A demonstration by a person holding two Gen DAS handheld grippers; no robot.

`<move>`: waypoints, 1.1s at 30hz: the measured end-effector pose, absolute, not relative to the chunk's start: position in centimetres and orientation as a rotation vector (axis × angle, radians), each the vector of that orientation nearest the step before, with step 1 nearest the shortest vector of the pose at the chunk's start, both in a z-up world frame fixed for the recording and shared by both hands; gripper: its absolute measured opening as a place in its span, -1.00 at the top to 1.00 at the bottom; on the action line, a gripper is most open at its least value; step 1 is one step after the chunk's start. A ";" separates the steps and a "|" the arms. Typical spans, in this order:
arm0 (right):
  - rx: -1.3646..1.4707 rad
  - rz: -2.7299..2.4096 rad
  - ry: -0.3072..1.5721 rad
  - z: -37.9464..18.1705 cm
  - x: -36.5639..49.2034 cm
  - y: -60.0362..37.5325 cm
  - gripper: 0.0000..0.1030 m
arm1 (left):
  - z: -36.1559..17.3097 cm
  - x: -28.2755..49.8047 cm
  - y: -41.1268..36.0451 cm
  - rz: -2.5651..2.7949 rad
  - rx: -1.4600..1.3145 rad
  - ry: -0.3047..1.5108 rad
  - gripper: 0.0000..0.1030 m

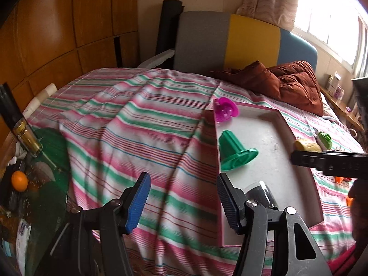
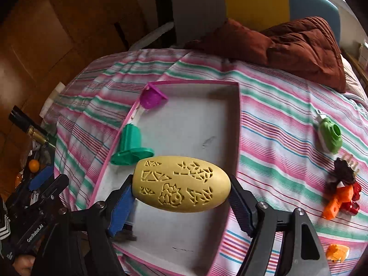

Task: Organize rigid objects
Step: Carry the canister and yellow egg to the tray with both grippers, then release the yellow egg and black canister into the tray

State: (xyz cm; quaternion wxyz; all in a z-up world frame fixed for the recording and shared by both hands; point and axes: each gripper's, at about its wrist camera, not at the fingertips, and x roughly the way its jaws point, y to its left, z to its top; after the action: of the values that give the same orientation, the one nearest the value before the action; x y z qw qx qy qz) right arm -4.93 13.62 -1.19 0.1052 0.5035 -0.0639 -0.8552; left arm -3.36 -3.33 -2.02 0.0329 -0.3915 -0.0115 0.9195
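Left wrist view. Bedroom: striped pink, green and white bedsheet (image 1: 128,124) over a bed, wooden panelling at left, window at far right. Pink-rimmed shallow box (image 1: 279,115) with white floor, lying on the sheet at right. Inside it, along the left wall: magenta plastic mould (image 1: 224,109) at the far corner, teal flanged stamp (image 1: 234,151) nearer, lying on its side with the flange toward the near right. Left gripper (image 1: 184,202) spread, nothing between the blue ribbed pads (image 1: 138,204), hanging over the sheet at the box's left edge. Right gripper's black body (image 1: 329,161) entering from the right, with the yellow egg-shaped roller (image 1: 307,146) at its tip.

Right wrist view. Same sheet and box (image 2: 193,82) from above. Right gripper (image 2: 181,197) pinching the yellow egg-shaped roller (image 2: 181,184) end to end, above the box's near part. Long axis running left to right, slightly tilted down at right. Matte hard surface, engraved with tree, triangle and animal outlines. On the sheet at right: light green mould (image 2: 330,138), orange and red pieces (image 2: 340,197). Left gripper (image 2: 39,179) at near left, lettered "GenRobot.AI".
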 end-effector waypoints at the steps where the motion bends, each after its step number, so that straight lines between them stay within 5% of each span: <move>1: 1.500 -2.504 -0.185 -1.6 -5.6 12.6 -0.51 | -2.1 -3.3 -3.6 2.834 -1.207 -0.041 -0.17; 10: 1.636 -2.341 -0.187 -6.8 -9.0 6.1 -0.51 | -2.5 -3.3 -4.2 2.837 -1.222 -0.045 -0.17; 33: 1.421 -2.554 -0.207 -2.2 -4.4 9.1 -0.51 | -1.9 -2.2 -2.6 2.816 -1.190 0.009 -0.17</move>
State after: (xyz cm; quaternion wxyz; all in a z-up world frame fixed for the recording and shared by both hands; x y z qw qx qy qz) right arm -4.42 9.10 -2.22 0.1056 0.4822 -0.0703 -0.8668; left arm -2.23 -2.56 -1.88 0.0420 -0.3890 0.0029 0.9203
